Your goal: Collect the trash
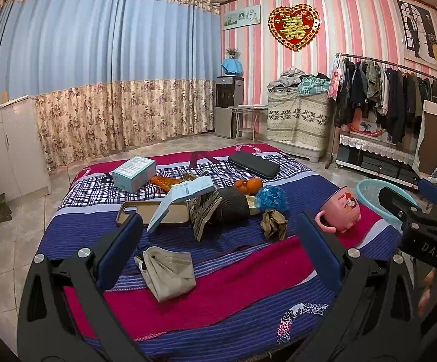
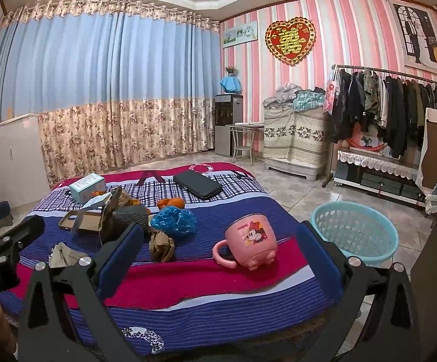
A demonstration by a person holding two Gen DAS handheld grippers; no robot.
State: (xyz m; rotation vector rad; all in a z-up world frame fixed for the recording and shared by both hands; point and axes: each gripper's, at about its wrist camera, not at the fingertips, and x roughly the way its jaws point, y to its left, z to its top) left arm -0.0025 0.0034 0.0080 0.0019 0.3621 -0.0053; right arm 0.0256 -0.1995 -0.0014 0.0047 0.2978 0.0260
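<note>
Left tongs [image 1: 218, 232]: mine, spread wide with nothing between the blue pads, hovering over the near edge of the bed.
Right tongs [image 2: 220, 241]: mine too, also gaping and empty, held to the right of the left pair, over the bed's near right part.
Bed [image 1: 248, 274]: a low bed under a purple, red and checked blanket; everything to sort lies on it.
Beige wrapper [image 1: 168, 271]: a crumpled, folded piece, nearest to my left tongs, on the near left of the blanket.
Brown paper wad [image 2: 161, 246]: small and scrunched, near the middle, just in front of the blue plastic ball [image 2: 174, 220].
Torn box and patterned packet [image 1: 188, 199]: a loose heap in the middle, beside a phone case [image 1: 155, 212] and a dark roll [image 1: 233, 205].
Orange peel [image 1: 248, 184]: further back, behind the heap.
Pink mug [image 2: 250, 241]: lying tipped on the right side; I judge it a keeper, not rubbish.
Far items: a teal carton [image 1: 133, 173] on the left and a black case [image 1: 253, 166] on the right.
Basket [image 2: 378, 246]: pale blue, on the floor just right of the bed; what I can see inside looks empty.
Progress: I judge the job barely begun, since all scraps sit on the blanket and none shows in the basket.
</note>
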